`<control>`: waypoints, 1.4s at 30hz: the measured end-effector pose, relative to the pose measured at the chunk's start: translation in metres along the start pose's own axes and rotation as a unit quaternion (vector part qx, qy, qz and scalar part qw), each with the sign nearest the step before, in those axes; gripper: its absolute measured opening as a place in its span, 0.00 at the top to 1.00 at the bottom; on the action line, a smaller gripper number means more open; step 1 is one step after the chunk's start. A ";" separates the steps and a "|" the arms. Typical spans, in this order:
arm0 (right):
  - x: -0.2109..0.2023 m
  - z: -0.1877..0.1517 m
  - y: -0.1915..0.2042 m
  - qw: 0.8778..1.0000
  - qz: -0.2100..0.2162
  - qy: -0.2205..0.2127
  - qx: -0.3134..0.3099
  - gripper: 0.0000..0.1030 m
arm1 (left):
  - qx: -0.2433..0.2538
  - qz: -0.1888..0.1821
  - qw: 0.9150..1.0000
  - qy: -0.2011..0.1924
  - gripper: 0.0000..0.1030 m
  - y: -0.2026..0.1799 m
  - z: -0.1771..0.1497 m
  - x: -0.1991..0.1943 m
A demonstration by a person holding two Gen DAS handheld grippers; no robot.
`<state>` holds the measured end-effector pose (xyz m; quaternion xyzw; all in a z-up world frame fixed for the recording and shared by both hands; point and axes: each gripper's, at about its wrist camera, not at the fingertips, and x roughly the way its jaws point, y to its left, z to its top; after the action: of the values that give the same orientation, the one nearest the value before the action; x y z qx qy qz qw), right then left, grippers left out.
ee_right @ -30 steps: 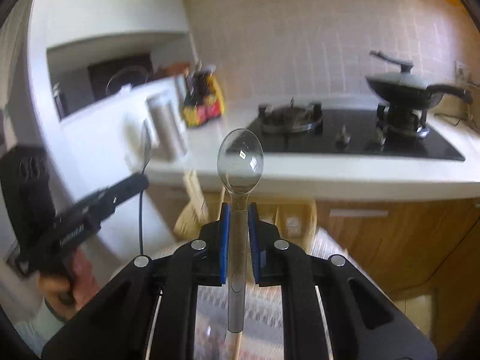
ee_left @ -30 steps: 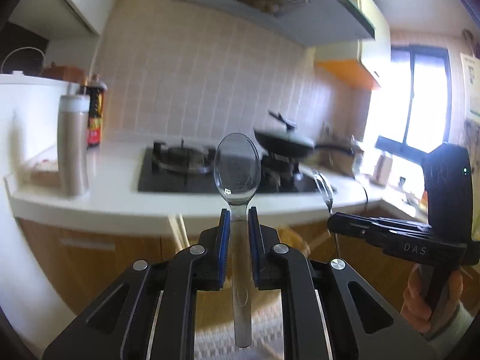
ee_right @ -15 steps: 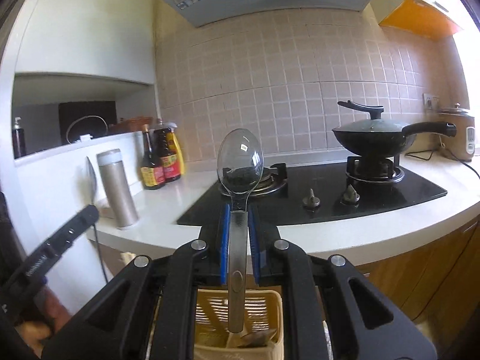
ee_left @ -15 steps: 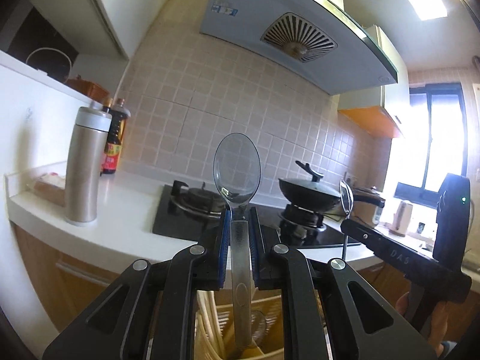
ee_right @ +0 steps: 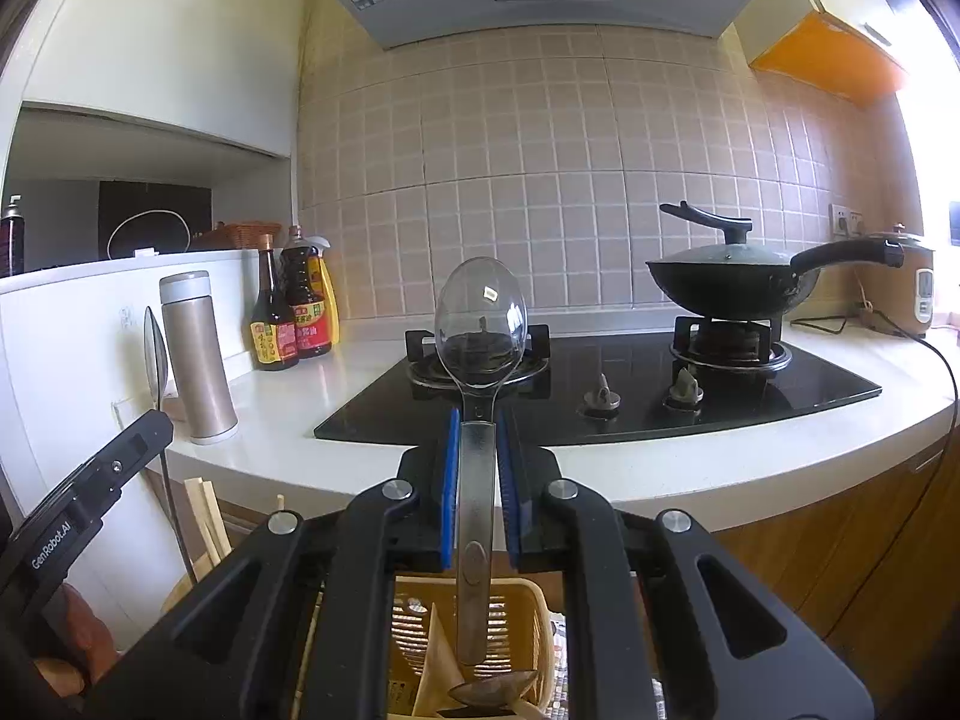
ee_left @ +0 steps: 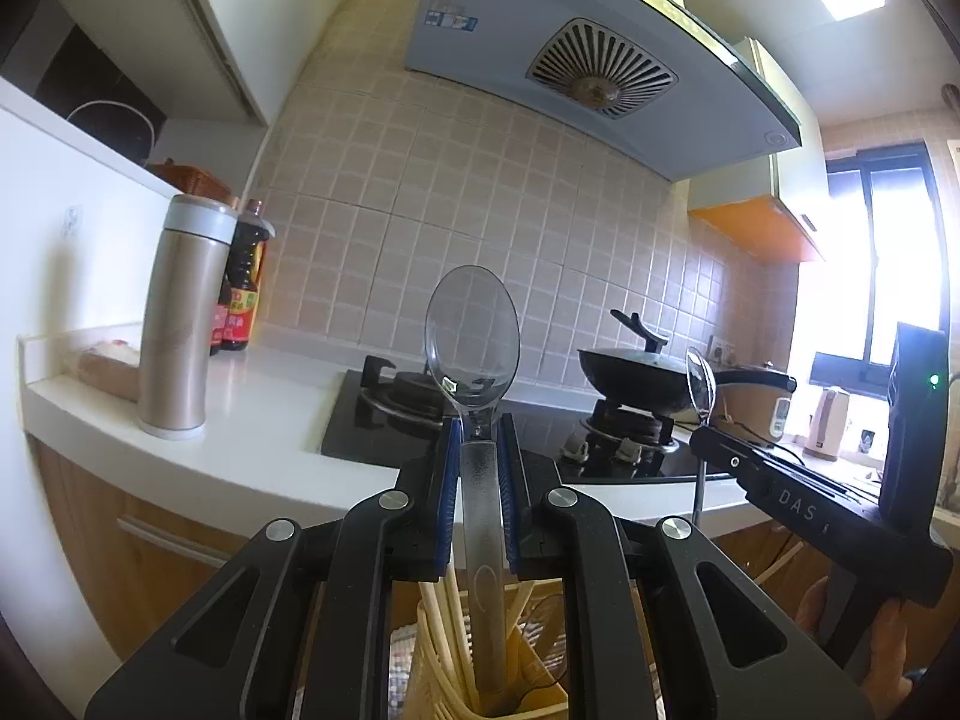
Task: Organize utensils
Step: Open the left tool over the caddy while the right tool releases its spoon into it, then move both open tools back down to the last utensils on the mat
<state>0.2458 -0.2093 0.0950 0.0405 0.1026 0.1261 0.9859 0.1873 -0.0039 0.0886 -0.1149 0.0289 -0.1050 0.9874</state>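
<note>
My left gripper [ee_left: 478, 438] is shut on the handle of a clear plastic spoon [ee_left: 472, 336], bowl up, its handle end down inside a yellow utensil basket [ee_left: 540, 699] holding chopsticks [ee_left: 441, 630]. My right gripper [ee_right: 478, 432] is shut on a second clear spoon [ee_right: 480, 315], bowl up, its handle tip just above a yellow slotted basket [ee_right: 528, 630] that has a spoon lying in it. Each gripper shows in the other's view, the right one [ee_left: 699, 420] and the left one [ee_right: 157, 414], each with its spoon upright.
A white counter [ee_right: 690, 456] carries a black gas hob [ee_right: 630, 384], a lidded wok [ee_right: 732, 282], a steel flask [ee_right: 198, 354], sauce bottles [ee_right: 294, 318] and a rice cooker [ee_right: 912, 288]. Wooden cabinets stand below, a range hood [ee_left: 570, 54] above.
Both grippers have tilted up and lowered toward the baskets; the left spoon's handle now reaches into its basket, and the right spoon's handle hangs over the other.
</note>
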 end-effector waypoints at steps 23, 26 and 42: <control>-0.050 -0.012 -0.018 0.998 0.038 0.035 0.038 0.88 | 0.015 -0.014 1.000 0.018 0.70 0.001 0.000 -0.033; -0.066 -0.010 -0.021 0.996 0.052 0.047 0.048 0.88 | 0.004 -0.022 0.999 0.025 0.64 0.003 0.004 -0.046; -0.109 -0.054 -0.017 0.958 0.128 0.246 0.078 0.88 | -0.056 -0.074 0.960 0.266 0.52 -0.008 -0.025 -0.073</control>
<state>0.1347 -0.2507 0.0614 0.0974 0.3458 0.2487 0.8995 0.1126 -0.0017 0.0685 -0.1398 0.2875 -0.2027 0.9256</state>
